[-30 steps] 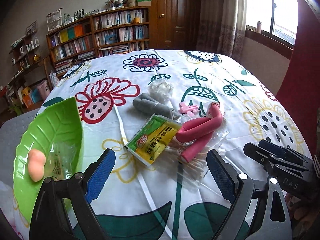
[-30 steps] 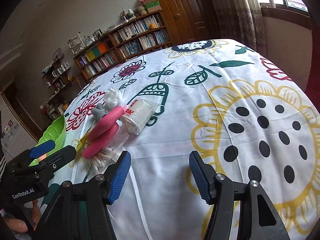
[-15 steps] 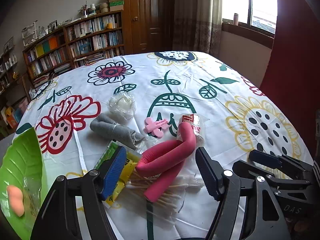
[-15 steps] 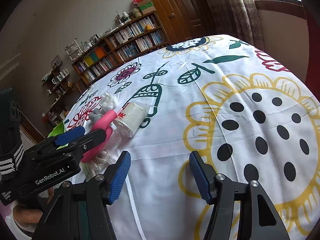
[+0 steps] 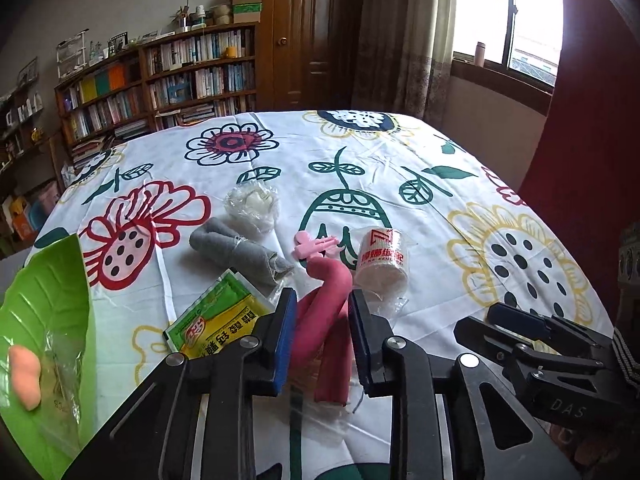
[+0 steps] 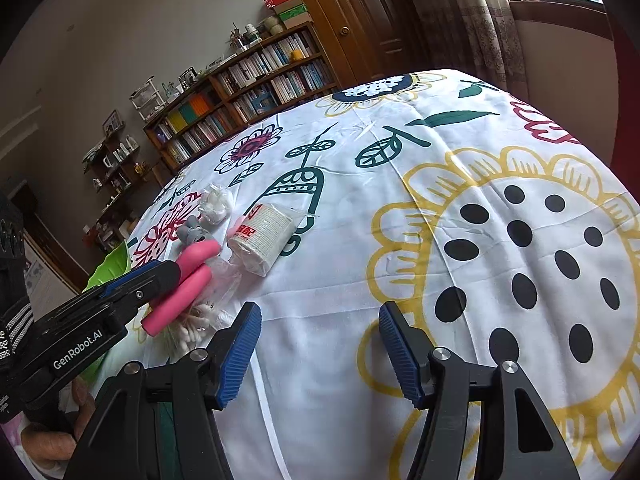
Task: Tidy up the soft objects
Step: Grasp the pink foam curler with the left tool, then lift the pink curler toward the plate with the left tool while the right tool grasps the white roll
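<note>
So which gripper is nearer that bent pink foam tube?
Left. The left gripper has its blue pads on either side of the bent pink foam tube. The right gripper hangs open over bare tablecloth, off to the tube's right.

Bent pink foam tube [image 5: 326, 312] on tablecloth

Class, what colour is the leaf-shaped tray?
Bright green tray, clearest in the left wrist view.

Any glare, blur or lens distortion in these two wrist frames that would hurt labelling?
Left wrist view: the window is blown out white, the bookshelf bows from fisheye, and the pink foam roll stays sharp. Right wrist view: dark vignette at the corners, the tablecloth bulges, soft even daylight, no motion blur.
</note>
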The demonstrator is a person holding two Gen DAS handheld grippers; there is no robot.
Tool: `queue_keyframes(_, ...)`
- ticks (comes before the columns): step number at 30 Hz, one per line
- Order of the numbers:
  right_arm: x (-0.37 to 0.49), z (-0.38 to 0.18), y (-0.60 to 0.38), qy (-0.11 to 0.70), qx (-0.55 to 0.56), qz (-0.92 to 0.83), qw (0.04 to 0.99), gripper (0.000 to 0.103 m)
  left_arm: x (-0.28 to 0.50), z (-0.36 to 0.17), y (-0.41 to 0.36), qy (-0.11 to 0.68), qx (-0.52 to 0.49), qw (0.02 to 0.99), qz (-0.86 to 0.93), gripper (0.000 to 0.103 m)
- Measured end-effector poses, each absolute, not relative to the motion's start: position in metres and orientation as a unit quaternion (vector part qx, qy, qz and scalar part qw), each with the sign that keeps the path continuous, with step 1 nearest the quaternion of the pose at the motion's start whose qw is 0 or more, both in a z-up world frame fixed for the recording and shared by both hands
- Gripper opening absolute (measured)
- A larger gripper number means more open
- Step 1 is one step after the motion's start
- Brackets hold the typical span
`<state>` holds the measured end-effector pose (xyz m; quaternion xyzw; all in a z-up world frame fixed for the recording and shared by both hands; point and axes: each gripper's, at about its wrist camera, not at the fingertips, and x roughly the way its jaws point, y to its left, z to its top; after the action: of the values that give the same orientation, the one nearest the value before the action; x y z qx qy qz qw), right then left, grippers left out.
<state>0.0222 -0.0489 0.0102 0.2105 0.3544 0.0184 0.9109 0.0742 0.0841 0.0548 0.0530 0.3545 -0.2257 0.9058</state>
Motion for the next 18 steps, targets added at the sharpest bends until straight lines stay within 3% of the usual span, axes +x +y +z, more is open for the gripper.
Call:
queue_keyframes(10,0.023,0.010,-0.046,0.357,0.202,0.014,0.912,0.065,0.057,0.063,0.125,0.357,0.001,0.912,-0.204,0.021)
queue_keyframes(18,0.023,0.010,-0.046,0.356,0.203,0.013,0.912,0.065,0.069,0.054,0.110,0.381,-0.001,0.896,-0.226,0.028)
